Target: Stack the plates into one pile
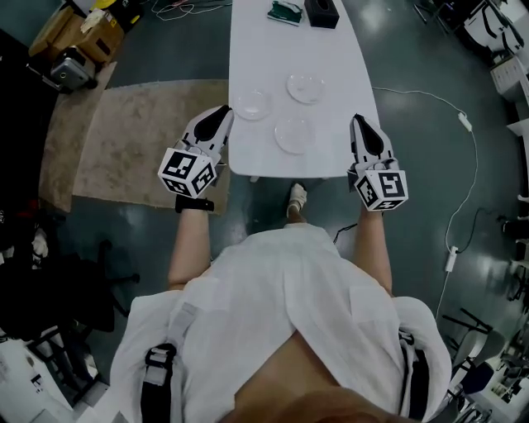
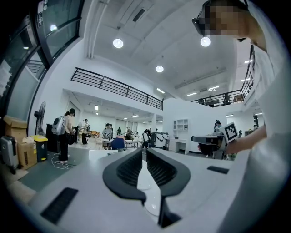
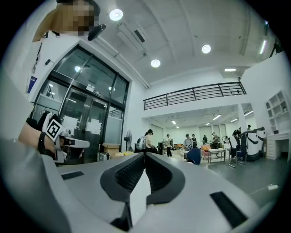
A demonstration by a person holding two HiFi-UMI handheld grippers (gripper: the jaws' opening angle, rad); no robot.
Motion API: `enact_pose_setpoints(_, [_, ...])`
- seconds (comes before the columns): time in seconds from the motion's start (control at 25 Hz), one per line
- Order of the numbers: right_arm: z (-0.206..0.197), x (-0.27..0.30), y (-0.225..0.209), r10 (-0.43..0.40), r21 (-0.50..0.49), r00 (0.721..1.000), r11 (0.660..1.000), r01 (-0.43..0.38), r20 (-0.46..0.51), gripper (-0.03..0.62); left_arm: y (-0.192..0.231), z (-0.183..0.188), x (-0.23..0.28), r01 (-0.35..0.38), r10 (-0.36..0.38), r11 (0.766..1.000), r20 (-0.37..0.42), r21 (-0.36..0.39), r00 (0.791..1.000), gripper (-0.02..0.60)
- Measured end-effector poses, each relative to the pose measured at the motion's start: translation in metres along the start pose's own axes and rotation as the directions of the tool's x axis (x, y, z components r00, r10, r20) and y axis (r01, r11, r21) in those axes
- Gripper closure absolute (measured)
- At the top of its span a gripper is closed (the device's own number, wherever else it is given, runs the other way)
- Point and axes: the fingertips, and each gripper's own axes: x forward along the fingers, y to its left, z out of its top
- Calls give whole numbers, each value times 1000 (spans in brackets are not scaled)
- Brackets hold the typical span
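Observation:
Three clear plates lie on the white table [image 1: 331,58]: one near the left edge [image 1: 252,105], one further back [image 1: 306,87], one nearest me [image 1: 295,135]. My left gripper [image 1: 224,112] hangs at the table's left edge, tips just beside the left plate, shut with nothing held. At the table's right edge my right gripper [image 1: 357,121] is also shut and empty, a little right of the nearest plate. In the left gripper view the jaws [image 2: 144,154] meet over the tabletop, a plate [image 2: 153,205] showing below them. The right gripper view shows its jaws [image 3: 144,155] closed.
A black box [image 1: 321,12] and a dark green item [image 1: 285,11] sit at the table's far end. A beige rug [image 1: 140,132] lies left of the table, with cardboard boxes [image 1: 78,33] beyond. A white cable [image 1: 463,124] runs over the floor on the right.

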Motion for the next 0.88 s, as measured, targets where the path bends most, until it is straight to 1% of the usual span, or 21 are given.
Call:
enact_pose_setpoints(0.24, [10,55,-62,35,10,999,999,-35,-13,563,19,22,82,-3,4,1000,6,-13,1000,555])
enact_pose_setpoints(0.36, [10,76,-90,57,10,998,998,-56,-25,563,21,26,120,-10,10,1000,8,-22,1000,555])
enact_pose_setpoints(0.6, [-4,118,-142,107,18,993,994,-106,-53,559,24,21,194,-21,22,999,1,-28,1000,555])
enact_pose_setpoints(0.64, [-8,125,-149,123,21,991,992,-122,-62,553,25,21,206,-24,24,999,-1,-29,1000,555])
enact_pose_setpoints(0.76, [-19,142,-163,170,30,981,985,-168,-94,504,25,16,234,-34,34,999,-15,-31,999,555])
enact_pose_setpoints(0.88, [-37,152,-171,193,45,974,981,-189,-117,497,21,1,252,-33,31,999,-52,-25,998,555])
